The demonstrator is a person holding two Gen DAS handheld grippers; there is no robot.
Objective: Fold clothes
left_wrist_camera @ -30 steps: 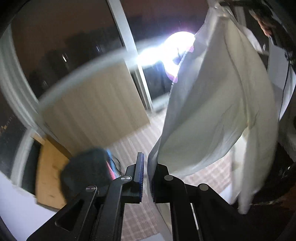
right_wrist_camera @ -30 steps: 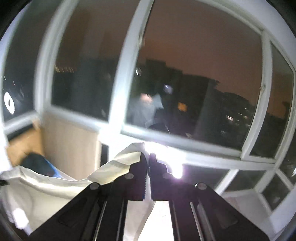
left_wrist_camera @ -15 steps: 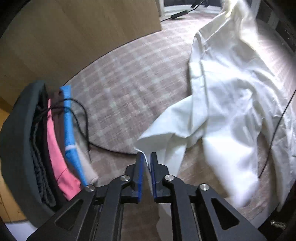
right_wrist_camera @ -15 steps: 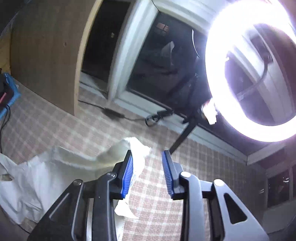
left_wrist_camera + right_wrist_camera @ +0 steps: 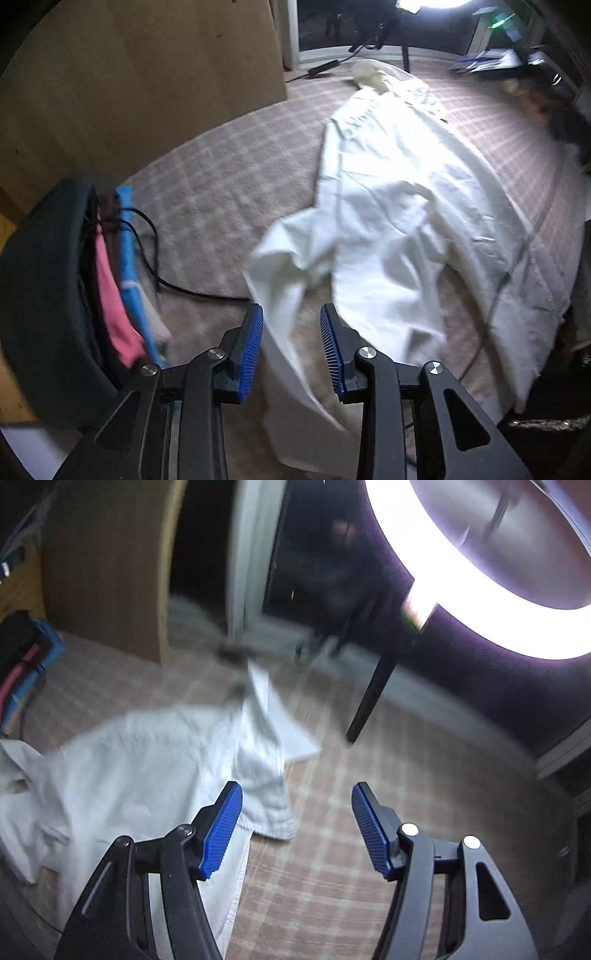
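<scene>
Left wrist view: left claw (image 5: 291,349) parted, empty, above white garment (image 5: 399,206) lying crumpled across the checked rug (image 5: 221,184). Right claw (image 5: 297,827) wide apart, empty, beside the garment's edge.

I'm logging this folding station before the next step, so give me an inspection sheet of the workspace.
Surface: checked pink bedcover, mostly bare.
Job's things: white garment spread out, rumpled, unfolded.
Clutter: stack of folded clothes at the left edge.
Grippers: left gripper open above the garment's near edge; right gripper open, holding nothing.
Cables: black cable by the stack.
Surroundings: ring light, wooden panel, dark window.
</scene>
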